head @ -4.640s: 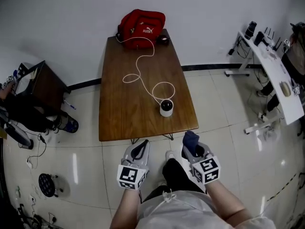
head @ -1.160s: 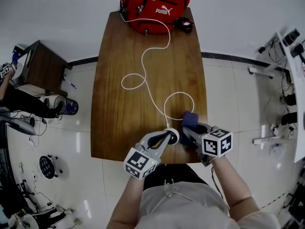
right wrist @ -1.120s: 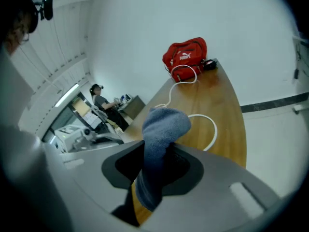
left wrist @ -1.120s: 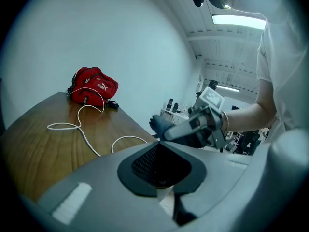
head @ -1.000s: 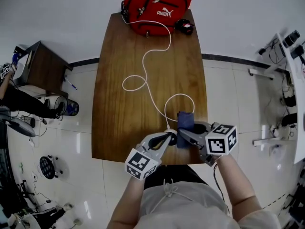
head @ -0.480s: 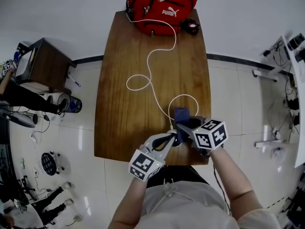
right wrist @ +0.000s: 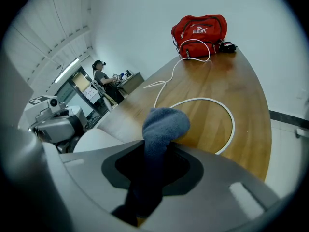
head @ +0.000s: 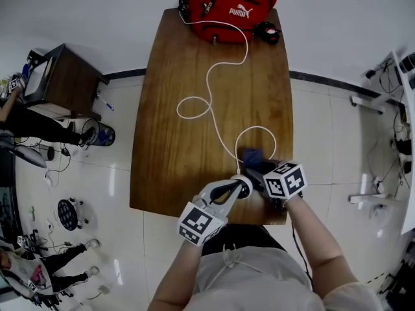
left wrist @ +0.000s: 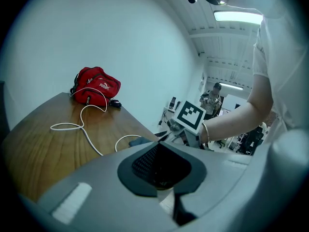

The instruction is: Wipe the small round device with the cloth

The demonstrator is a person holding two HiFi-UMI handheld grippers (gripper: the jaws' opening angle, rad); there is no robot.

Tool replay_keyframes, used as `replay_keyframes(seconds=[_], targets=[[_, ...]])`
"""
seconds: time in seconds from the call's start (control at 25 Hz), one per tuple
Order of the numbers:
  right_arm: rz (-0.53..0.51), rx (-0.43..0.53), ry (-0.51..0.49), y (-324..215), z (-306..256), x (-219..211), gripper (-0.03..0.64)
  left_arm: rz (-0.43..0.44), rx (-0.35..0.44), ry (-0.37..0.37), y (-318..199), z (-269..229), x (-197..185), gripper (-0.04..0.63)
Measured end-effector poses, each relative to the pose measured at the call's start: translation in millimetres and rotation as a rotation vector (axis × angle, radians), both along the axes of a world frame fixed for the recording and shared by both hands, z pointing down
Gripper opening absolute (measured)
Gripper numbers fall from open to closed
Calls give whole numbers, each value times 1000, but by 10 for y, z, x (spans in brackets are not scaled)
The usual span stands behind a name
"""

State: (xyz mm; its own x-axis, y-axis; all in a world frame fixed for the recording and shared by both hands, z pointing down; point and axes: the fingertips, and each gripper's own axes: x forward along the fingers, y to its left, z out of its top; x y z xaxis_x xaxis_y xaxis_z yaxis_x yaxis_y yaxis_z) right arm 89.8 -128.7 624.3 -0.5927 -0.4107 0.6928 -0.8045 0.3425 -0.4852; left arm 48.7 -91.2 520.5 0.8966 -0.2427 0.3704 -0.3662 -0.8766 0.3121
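Near front edge of surface [head: 194, 154], left hand-held gripper [head: 237, 190], jaws pressed together, sits at small round device [head: 244, 183], apparently steadying it; right hand-held gripper [right wrist: 149, 166] pinches blue cloth [right wrist: 163, 123] alongside, ready to wipe.

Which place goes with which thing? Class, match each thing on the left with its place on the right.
Things:
1. bag
2. cable
3. cloth

Places:
A. in the right gripper's jaws
B. at the far end of the table
C. looped along the middle of the table

Pairs: 1-B, 2-C, 3-A
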Motion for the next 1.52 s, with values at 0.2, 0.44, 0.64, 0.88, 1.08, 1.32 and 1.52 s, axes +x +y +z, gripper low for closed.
replay_keyframes(seconds=[0.2, 0.44, 0.64, 0.88, 1.08, 1.32, 1.52], targets=[[-52, -12, 26, 35, 11, 68, 106, -5, 14, -34, -11, 33, 0, 6], [-228, 123, -113, -207, -1009, -134, 106, 2, 44, -53, 62, -55, -30, 6], [-468, 121, -77, -154, -1254, -498, 106, -4, 14, -65, 98, 17, -83, 6], [-576, 70, 77, -120, -798, -687, 106, 13, 31, -85, 93, 8, -52, 6], [-594, 33, 91, -209, -505, -738, 106, 0, 26, -65, 95, -3, -43, 6], [-518, -17, 7, -344, -176, -736, 106, -8, 20, -57, 72, -3, -46, 6], [-468, -45, 43, -320, 79, -574, 106, -25, 5, -57, 84, 5, -62, 6]])
